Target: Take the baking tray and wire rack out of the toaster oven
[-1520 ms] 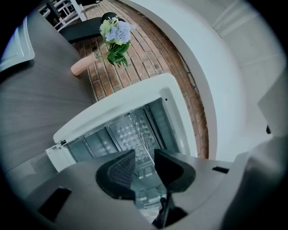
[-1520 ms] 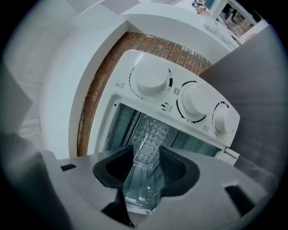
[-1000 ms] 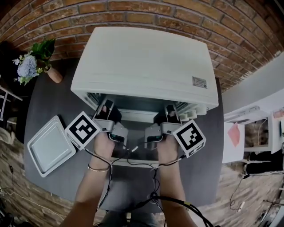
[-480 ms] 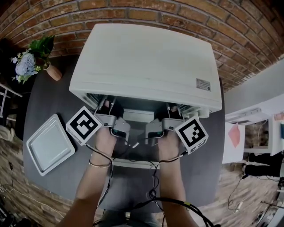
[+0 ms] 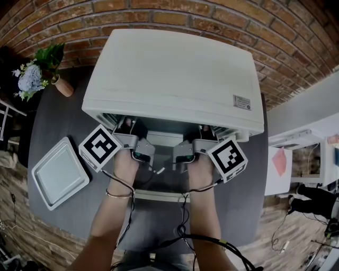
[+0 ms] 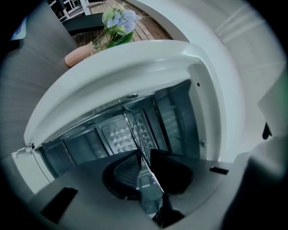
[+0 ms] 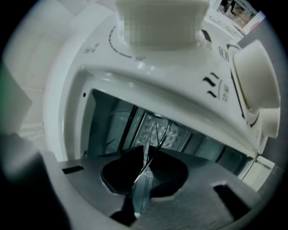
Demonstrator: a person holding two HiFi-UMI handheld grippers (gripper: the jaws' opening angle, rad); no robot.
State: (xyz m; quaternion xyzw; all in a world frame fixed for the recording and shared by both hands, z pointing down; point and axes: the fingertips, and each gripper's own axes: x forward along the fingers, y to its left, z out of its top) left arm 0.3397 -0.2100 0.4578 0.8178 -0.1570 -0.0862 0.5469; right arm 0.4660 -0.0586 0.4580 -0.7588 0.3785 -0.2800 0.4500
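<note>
Both pairs of jaws had just been closing, while the hands themselves had barely shifted from a second earlier and sat at the same spot in the mouth of the toaster oven (image 5: 175, 74). The left gripper (image 5: 127, 127) had its pads drawn almost together on a thin front wire of the wire rack (image 6: 130, 126), which ran straight up between them. The right gripper (image 5: 206, 133) had narrowed further, its pads pinched tight on the same rack's edge (image 7: 155, 132). The rack lay inside the oven cavity, level with both grippers, its bars reaching back toward the dimpled rear wall.

The baking tray (image 5: 60, 173) was already out, lying flat and empty on the dark table (image 5: 63, 122) to the left of the oven, in the same place as before. Farther back on that side, a vase of flowers (image 5: 34, 74) stood against the brick wall (image 5: 159, 13).

From the head view, the oven's white top overhung the opening and hid the fingertips; only the marker cubes (image 5: 100, 148) and the backs of the grippers showed. The oven door (image 5: 159, 185) was folded down beneath the wrists, with cables (image 5: 183, 222) trailing across it. In the right gripper view, a control knob (image 7: 254, 85) sat just beside the opening.
</note>
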